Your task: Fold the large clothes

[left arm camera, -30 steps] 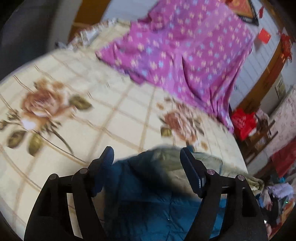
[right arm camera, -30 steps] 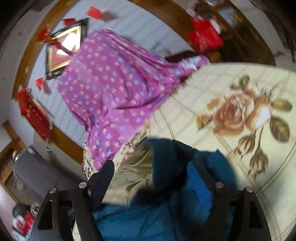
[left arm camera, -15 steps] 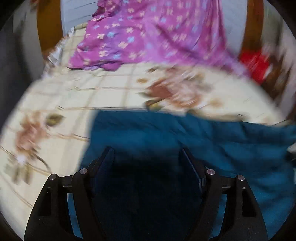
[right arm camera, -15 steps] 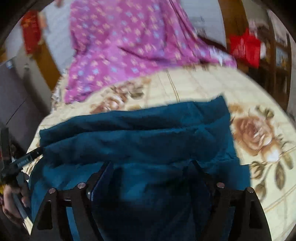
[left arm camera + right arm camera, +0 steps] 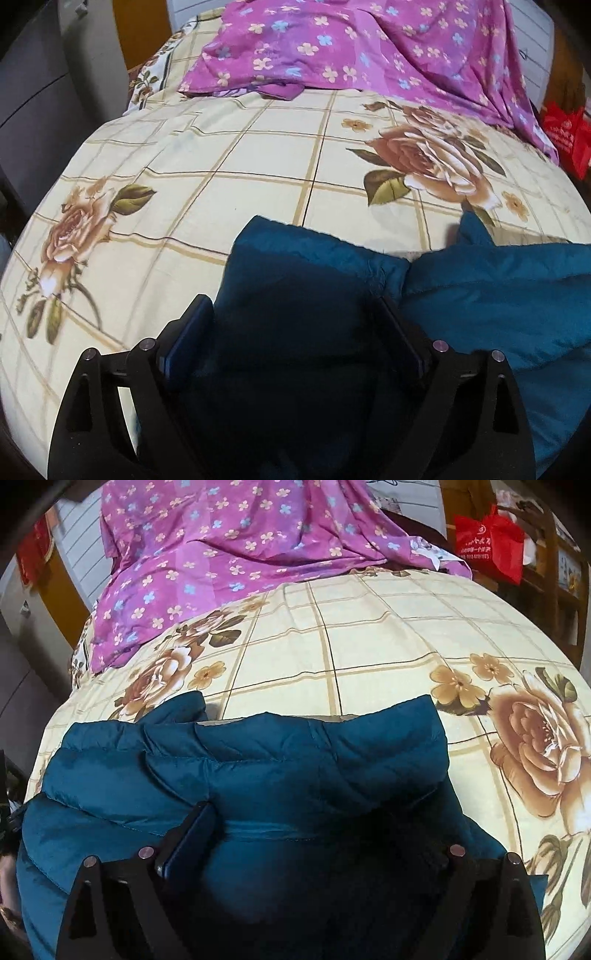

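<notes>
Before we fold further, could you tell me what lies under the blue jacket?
The blue jacket lies on the rose-print bedsheet, which shows around it. Whatever lies directly beneath is covered.

Rose-print bed [image 5: 258,155], perhaps panelled wall [image 5: 413,491]

A teal quilted jacket [image 5: 295,775] lies folded over (pale lining peeking at its far edge) on the bed.

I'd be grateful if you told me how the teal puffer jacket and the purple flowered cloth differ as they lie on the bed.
The teal puffer jacket is plain, padded and quilted; the purple flowered cloth is thin and printed with small blossoms. The jacket lies at the near edge under both grippers; the cloth lies at the far end. The jacket looks laid out in broad panels; the cloth is rumpled. Both rest on the rose-print sheet.
</notes>
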Motion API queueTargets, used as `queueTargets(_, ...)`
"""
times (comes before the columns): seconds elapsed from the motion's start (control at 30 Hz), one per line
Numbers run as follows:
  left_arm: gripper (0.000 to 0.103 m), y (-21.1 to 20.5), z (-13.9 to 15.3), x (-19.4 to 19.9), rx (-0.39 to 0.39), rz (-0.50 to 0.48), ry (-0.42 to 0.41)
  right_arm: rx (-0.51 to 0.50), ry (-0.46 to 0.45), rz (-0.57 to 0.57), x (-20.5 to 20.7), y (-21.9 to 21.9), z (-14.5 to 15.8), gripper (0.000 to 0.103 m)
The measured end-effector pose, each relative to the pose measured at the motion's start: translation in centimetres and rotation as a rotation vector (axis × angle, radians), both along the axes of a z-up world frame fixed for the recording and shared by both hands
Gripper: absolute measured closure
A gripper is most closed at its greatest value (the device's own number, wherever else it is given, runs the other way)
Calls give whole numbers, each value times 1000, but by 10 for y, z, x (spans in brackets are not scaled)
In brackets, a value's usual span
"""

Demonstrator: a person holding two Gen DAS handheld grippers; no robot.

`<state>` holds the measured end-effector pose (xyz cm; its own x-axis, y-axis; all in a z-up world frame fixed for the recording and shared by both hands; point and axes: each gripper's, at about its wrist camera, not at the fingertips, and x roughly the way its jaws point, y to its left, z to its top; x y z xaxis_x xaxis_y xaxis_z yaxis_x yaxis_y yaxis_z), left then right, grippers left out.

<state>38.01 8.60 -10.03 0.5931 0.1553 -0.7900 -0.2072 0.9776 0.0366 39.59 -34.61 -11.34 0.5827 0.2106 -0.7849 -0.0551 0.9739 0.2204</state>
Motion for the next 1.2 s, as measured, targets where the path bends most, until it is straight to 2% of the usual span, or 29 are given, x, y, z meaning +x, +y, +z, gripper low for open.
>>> queueTargets(0.03, 14, 1, 8, -7, -11, 0, -20, -10, 4, 1, -3, 1, 3, 11)
queueTargets(0.1, 14, 10, 36, -34, -86, -42, -92, -19, -1, -6, -18, -1, 18, 11)
queueTargets(0.2, 14, 21, 60, -77, -136, -97, -147, 29, -104, 7, -64, -5, 50, 11)
queueTargets(0.27, 14, 26, 58, -100, -168, -143, -124, 35, -143, 16, -101, 0, 64, 11)
queueTargets(0.33, 14, 25, 42, -118, -184, -169, -62, 73, -149, 69, -127, 11, 64, 11)
queueTargets(0.4, 14, 18, 15, -125, -103, -182, 41, 56, -153, 135, -149, 29, 50, 11)
queueTargets(0.43, 14, 14, 5, -128, -51, -176, 76, 1, -125, 160, -153, 38, 35, 10)
queueTargets(0.47, 14, 17, 5, -133, -46, -174, 68, -20, -103, 157, -154, 40, 24, 10)
queueTargets(0.53, 14, 35, 17, -149, -96, -166, 13, 19, -92, 114, -160, 30, 32, 11)
queueTargets(0.57, 14, 51, 25, -158, -120, -148, -31, 40, -107, 95, -166, 19, 44, 11)
queueTargets(0.63, 14, 80, 31, -167, -155, -115, -84, 38, -196, 79, -182, -1, 65, 10)
queueTargets(0.67, 14, 93, 30, -166, -170, -95, -85, 13, -230, 71, -188, -12, 74, 9)
queueTargets(0.73, 14, 109, 25, -156, -213, -83, -55, -20, -239, 73, -190, -26, 79, 4)
queueTargets(0.83, 14, 107, 15, -138, -333, -161, -30, 6, -150, 77, -181, -43, 64, 4)
queueTargets(0.87, 14, 99, 9, -128, -376, -206, 2, 38, -129, 76, -177, -48, 57, 4)
queueTargets(0.9, 14, 91, 2, -119, -379, -231, 42, 65, -115, 68, -175, -52, 51, 4)
queueTargets(0.97, 11, 77, -9, -103, -302, -238, 111, 109, -84, 41, -170, -62, 37, 4)
queueTargets(1.03, 10, 78, -14, -90, -330, -233, 135, 105, -64, 32, -165, -71, 25, 4)
queueTargets(1.07, 9, 80, -14, -85, -346, -228, 141, 69, -45, 15, -161, -76, 19, 4)
queueTargets(1.13, 0, 85, -21, -73, -392, -227, 182, 11, -15, 3, -158, -84, 9, 3)
queueTargets(1.2, 0, 85, -21, -65, -404, -255, 181, 86, -1, 44, -153, -98, -3, 3)
